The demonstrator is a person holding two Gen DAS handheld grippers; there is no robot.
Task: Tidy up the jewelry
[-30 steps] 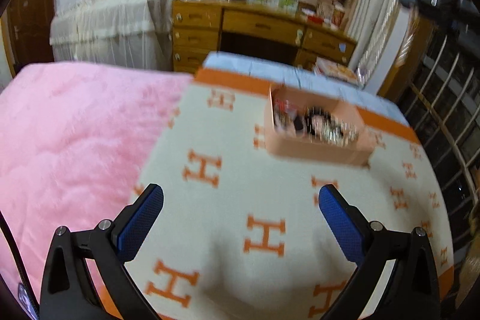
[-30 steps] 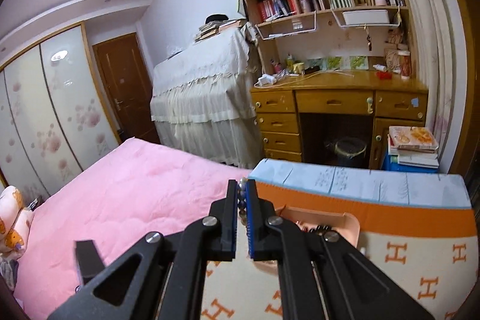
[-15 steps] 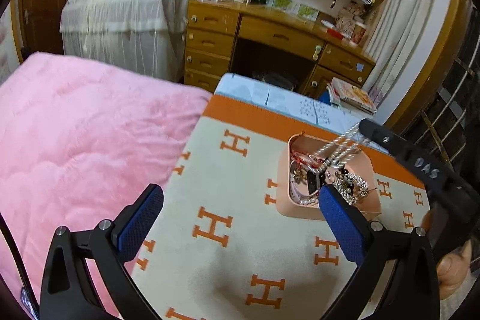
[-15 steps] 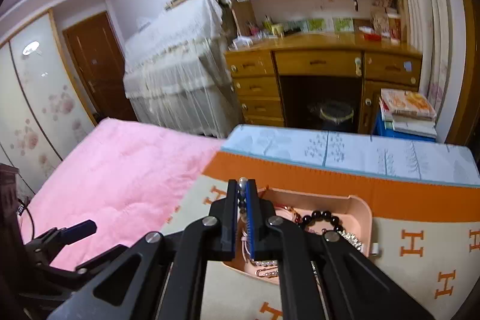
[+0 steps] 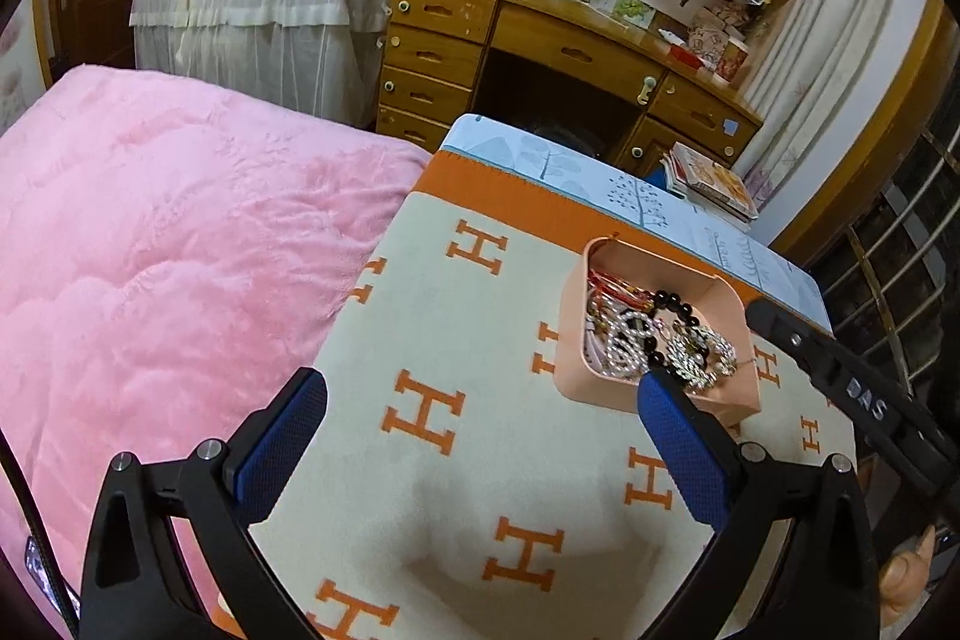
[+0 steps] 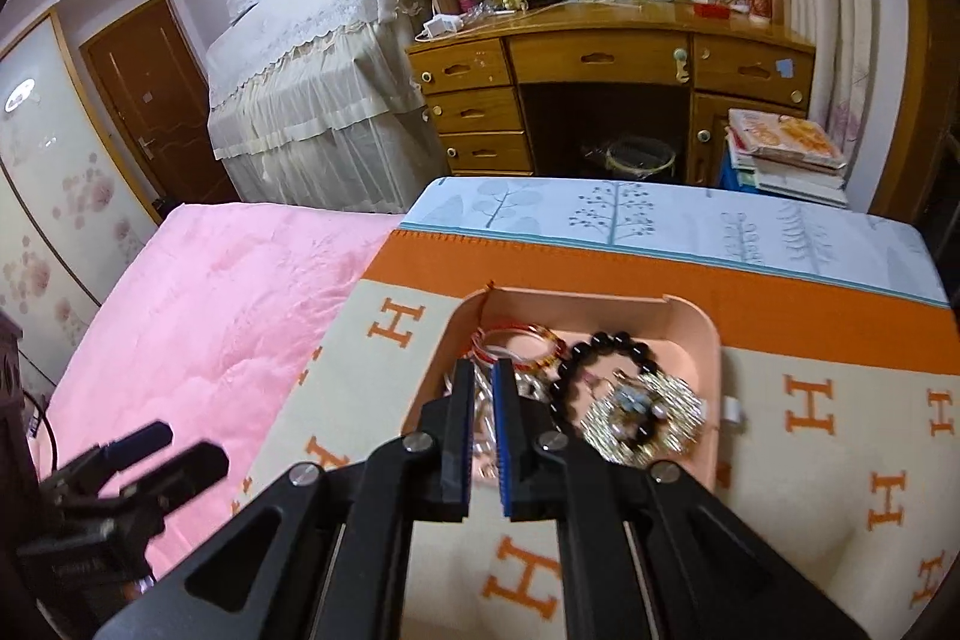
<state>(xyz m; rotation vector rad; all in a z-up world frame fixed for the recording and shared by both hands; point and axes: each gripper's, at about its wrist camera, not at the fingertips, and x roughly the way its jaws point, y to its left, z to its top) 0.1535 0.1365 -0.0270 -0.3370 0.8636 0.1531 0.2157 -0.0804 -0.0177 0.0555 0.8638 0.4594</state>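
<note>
A pink tray [image 5: 600, 388] [image 6: 684, 307] sits on the cream and orange H-pattern blanket [image 5: 456, 340]. It holds a black bead bracelet [image 6: 606, 343], a red and gold bangle [image 6: 519, 334], a pearl strand [image 5: 627, 340] and a sparkly piece [image 6: 648, 418]. My right gripper [image 6: 483, 373] hovers over the tray's left part, its jaws a narrow gap apart with nothing held; the pearl strand lies below it. My left gripper [image 5: 480, 400] is wide open and empty above the blanket, left of the tray. The right gripper's body [image 5: 840, 394] shows at the right in the left wrist view.
A pink quilt [image 5: 150, 250] covers the bed to the left. A wooden desk [image 6: 600, 70] with drawers and bookshelves stands behind. A stack of books [image 6: 786, 148] sits at the far right. The left gripper [image 6: 132, 466] shows at the lower left in the right wrist view.
My right gripper lowered over the tray, opened slightly and let go of the pearl strand, which now lies in the tray. My left gripper stayed open and shifted left.
</note>
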